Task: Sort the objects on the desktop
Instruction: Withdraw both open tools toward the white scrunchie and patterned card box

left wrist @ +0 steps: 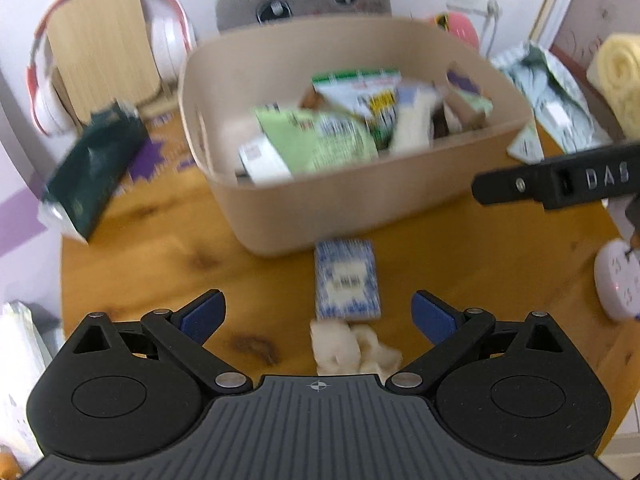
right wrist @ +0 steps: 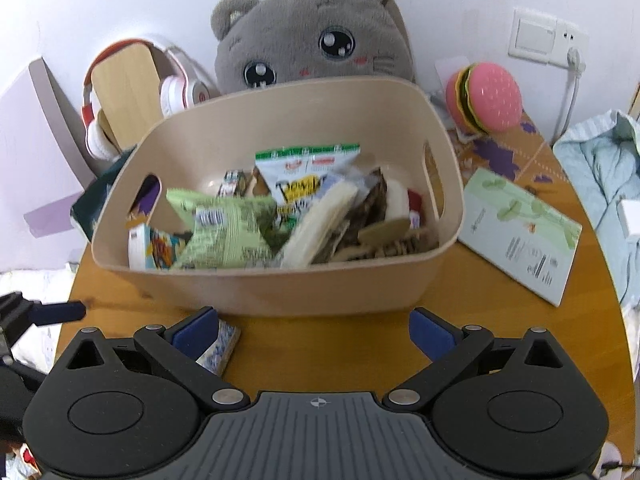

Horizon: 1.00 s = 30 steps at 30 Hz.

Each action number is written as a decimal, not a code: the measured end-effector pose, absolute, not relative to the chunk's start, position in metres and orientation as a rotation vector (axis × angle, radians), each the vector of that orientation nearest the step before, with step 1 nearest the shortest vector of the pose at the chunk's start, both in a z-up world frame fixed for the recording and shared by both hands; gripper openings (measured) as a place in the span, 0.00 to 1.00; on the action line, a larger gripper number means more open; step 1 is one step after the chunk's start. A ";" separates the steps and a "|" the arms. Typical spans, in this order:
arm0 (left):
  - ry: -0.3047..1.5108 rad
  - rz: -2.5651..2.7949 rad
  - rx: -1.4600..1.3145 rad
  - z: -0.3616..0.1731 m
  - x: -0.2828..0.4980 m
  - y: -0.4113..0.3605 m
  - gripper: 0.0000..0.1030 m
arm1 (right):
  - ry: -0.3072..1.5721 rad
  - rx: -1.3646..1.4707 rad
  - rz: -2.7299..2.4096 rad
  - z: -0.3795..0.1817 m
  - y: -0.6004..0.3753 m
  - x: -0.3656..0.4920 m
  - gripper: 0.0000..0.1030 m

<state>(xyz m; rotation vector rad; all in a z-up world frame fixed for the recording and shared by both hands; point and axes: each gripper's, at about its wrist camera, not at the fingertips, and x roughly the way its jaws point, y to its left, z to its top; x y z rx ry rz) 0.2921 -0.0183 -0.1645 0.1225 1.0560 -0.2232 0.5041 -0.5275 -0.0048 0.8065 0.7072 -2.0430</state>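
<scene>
Just in front of the beige basket (left wrist: 320, 216), on the round wooden table (left wrist: 160, 248), a small blue-and-white packet (left wrist: 346, 280) is lying flat, its far end almost touching the basket's front wall. The left gripper (left wrist: 318, 314) is hovering over the table on the near side of the basket with its blue pads (left wrist: 202, 314) spread wide and holding nothing; the packet is sitting ahead of the gap between them, slightly toward the right pad. A crumpled piece of white tissue (left wrist: 352, 350) is lying just behind the packet, farther from the basket and closer to the gripper body.

The right gripper (right wrist: 314, 334) is also standing open and empty, facing the basket's (right wrist: 280, 280) front wall. From its camera the same packet (right wrist: 220, 346) is peeking out beside the left pad (right wrist: 196, 336), outside the gap; whether it touches the pad I cannot tell. Inside the basket, snack bags (right wrist: 228, 224) are lying piled together. Right of the basket a pale green booklet (right wrist: 520, 228) is resting on the table, and behind the basket a grey plush cat (right wrist: 312, 40) is sitting.
</scene>
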 end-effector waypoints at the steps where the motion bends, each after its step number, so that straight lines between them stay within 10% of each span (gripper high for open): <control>1: 1.069 -0.227 0.117 -0.170 0.289 -0.019 0.98 | 0.711 0.816 -2.043 -0.008 -0.526 0.505 1.00; 30: 1.160 -0.095 0.092 -0.240 0.294 0.035 0.98 | 0.727 0.976 -1.985 -0.081 -0.552 0.516 1.00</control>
